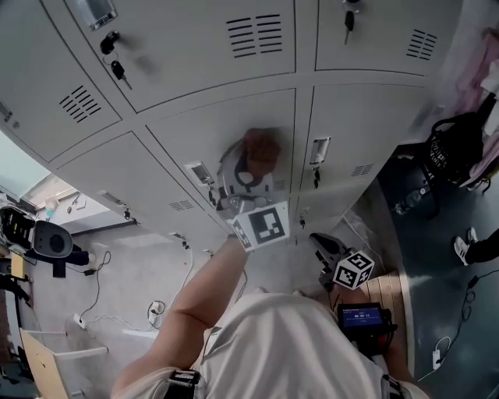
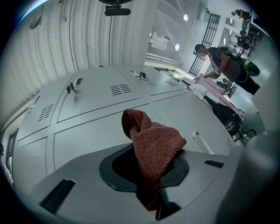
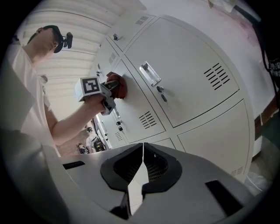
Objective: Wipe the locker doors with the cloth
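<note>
The left gripper is reaching forward on the person's bare arm, its fingers closing tightly on a rust-red knitted cloth. The cloth is bunching out beyond the fingertips and pressing against the grey locker doors. It is sitting on the middle door of the lower row, towards that door's right side and near the vertical seam dividing it from the neighbouring door. The middle door's own handle is lying to the left of the gripper, apart from it. Above the cloth the door face is running bare up to the horizontal seam, and there is also plain panel to the left, between cloth and handle.

The right gripper is hanging low, close to the person's body and well apart from the doors. Its fingers are meeting with nothing between them, as the right gripper view is showing.

In the head view six door panels are showing at least in part, three in the upper row and three below. Two keys are dangling from locks in the upper row. There is one cloth. To the right of the lockers a dark bag is sitting on the floor, narrowing the room on that side.
</note>
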Motion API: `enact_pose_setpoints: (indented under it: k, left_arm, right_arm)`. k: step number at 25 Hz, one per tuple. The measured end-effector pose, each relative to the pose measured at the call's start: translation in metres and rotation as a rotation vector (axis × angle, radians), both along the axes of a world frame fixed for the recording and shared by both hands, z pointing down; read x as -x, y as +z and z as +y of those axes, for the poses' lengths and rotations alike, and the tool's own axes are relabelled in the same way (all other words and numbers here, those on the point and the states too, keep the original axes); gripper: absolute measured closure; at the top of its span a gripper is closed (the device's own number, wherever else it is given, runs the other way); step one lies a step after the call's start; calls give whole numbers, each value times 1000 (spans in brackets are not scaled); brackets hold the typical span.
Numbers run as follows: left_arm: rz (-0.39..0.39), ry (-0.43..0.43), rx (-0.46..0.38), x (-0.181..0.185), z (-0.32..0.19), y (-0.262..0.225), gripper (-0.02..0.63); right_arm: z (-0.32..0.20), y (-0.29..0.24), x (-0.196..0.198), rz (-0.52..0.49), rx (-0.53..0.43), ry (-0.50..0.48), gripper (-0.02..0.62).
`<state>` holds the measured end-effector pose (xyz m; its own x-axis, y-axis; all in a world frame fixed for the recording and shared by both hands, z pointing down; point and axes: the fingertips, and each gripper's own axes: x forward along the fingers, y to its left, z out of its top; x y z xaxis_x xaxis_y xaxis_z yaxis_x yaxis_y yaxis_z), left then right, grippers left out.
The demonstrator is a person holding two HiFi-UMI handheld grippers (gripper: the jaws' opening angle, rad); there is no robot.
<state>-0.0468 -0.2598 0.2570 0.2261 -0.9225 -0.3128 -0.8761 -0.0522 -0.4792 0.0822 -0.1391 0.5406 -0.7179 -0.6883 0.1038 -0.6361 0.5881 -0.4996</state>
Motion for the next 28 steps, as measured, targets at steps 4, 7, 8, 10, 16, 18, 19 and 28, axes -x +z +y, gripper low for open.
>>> enact_pose_setpoints:
  k: [4,7,8,10,16,18,19,28]
  left_arm:
    - [-47,94,31,-50,-5,6,532]
    - [-86,159,47,-84,-9,-3,532]
    - [-95,169,45,-93,-10,-8,532]
    - [-90,166,43,-98,-10,-18,532]
    - [50,6,-39,1,2,-38,532]
    - [90,-69,-75,47,8,-44,532]
    - [112,-112,-80,70,10,-44,532]
    - [200,-425,-92,212,27,-41,532]
  right_arm:
    - [6,4,-17,-8,9,35,577]
    - [8,6,-25,-8,16,45,577]
    - [7,7,-26,-8,17,45,577]
    - [5,6,-25,-9,14,41,577]
    - [-1,5,-6,-19,15,-10,577]
    - [-3,8,2,-13,21,-32,577]
    - [-5,9,7,-12,22,-44,577]
    - [-11,4,44,8,8,-133,577]
